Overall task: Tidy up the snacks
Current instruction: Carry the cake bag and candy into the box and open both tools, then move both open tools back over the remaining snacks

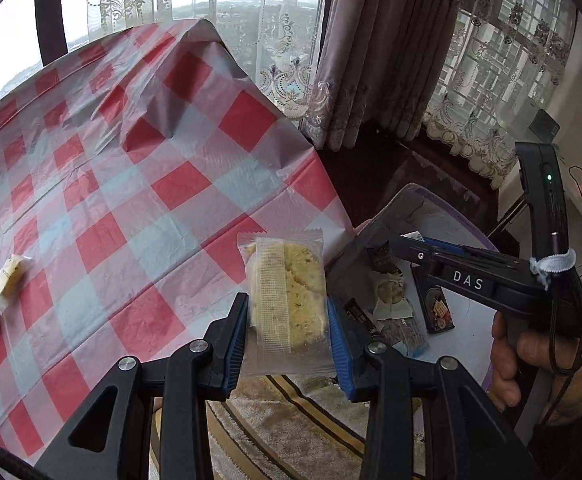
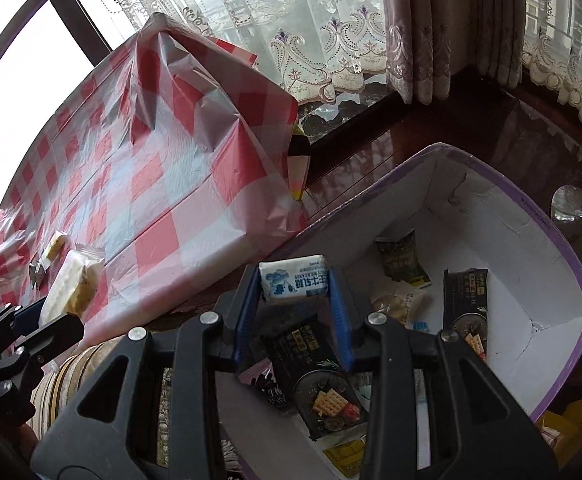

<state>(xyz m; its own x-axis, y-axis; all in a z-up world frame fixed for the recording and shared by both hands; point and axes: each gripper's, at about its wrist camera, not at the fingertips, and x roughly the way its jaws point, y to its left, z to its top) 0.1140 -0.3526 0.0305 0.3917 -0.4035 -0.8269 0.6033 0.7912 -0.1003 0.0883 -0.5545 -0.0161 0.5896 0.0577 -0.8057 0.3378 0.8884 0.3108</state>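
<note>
Left gripper (image 1: 289, 344) jaws pinching clear-wrapped cake packet (image 1: 287, 296) beside worktop (image 1: 131, 184); right gripper (image 2: 295, 312) jaws pinching white milk-candy packet (image 2: 294, 283) above purple-rimmed box (image 2: 547, 232).

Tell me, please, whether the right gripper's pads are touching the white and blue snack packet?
Touching. In the right wrist view, the right gripper has both blue pads pressed against the ends of the white and blue snack packet, holding it above the box.
</note>
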